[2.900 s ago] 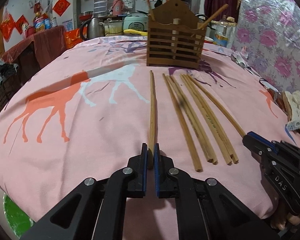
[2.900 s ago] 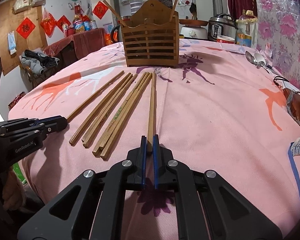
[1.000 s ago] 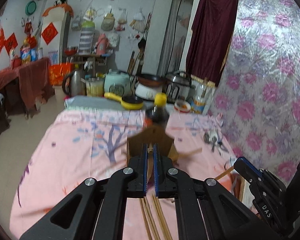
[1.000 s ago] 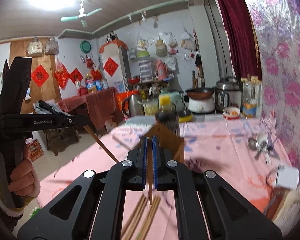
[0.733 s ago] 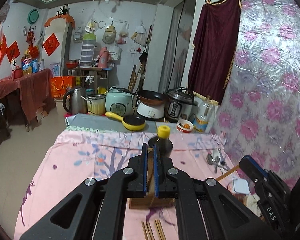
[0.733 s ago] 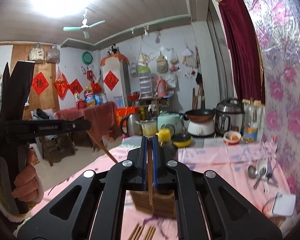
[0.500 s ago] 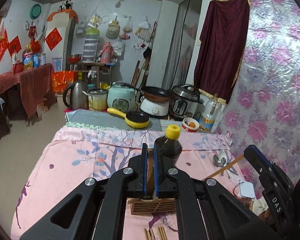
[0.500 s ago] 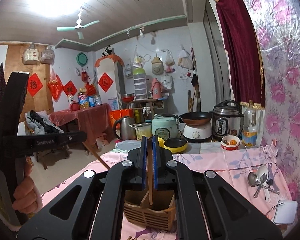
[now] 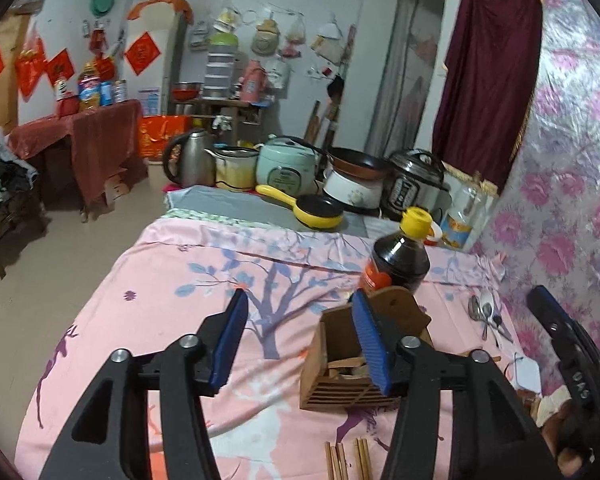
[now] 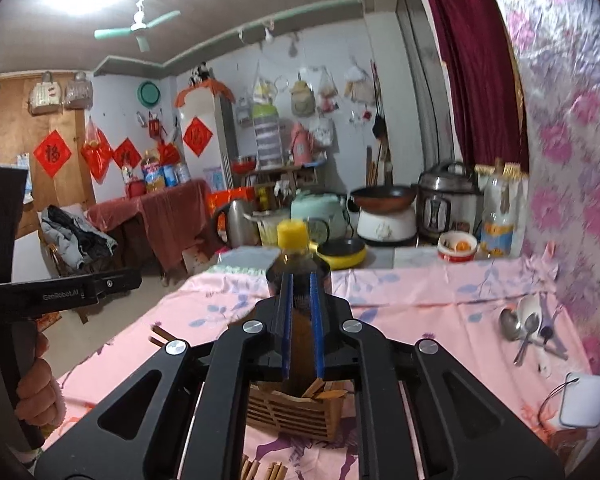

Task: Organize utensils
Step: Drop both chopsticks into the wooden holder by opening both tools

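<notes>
Bottle stands just behind holder; spoons lie nearby.

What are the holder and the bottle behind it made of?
The holder looks like unpainted wood or bamboo: matte brown, with slatted sides. The bottle seems to be clear plastic or glass, which one I cannot tell: glossy, full of dark liquid, with a yellow cap that looks plastic.

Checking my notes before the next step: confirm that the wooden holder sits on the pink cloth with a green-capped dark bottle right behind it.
One detail is off: the dark bottle behind the wooden holder has a yellow cap, not green, as the left wrist view shows. The holder does sit on the pink cloth.
</notes>
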### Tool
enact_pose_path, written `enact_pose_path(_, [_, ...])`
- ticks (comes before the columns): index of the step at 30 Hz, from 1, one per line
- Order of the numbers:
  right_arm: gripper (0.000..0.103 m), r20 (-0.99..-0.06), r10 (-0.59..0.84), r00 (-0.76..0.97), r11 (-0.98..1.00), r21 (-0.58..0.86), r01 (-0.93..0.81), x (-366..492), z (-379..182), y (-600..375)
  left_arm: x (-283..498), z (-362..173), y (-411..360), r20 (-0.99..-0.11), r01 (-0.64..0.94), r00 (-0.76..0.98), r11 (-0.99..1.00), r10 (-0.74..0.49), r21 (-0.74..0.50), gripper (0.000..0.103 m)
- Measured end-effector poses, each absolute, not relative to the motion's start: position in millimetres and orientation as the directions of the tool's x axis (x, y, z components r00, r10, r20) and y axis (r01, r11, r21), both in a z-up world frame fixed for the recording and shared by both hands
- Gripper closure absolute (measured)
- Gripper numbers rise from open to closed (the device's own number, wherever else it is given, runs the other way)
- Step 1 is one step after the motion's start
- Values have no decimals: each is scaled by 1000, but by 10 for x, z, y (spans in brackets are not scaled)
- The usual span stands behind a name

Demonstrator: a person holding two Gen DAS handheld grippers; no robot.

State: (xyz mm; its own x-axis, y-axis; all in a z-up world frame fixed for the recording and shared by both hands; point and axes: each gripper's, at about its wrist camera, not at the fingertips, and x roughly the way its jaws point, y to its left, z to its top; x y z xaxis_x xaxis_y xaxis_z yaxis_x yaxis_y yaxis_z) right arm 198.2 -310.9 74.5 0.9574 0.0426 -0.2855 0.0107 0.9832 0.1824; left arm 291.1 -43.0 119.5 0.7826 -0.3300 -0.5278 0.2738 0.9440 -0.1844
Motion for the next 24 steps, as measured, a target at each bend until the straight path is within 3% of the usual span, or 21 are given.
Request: enact_pose_path(24, [67, -197, 39, 980, 981, 196, 0, 812, 1011, -2901, 1666, 1383, -150, -449, 234, 850, 961, -275, -145, 28])
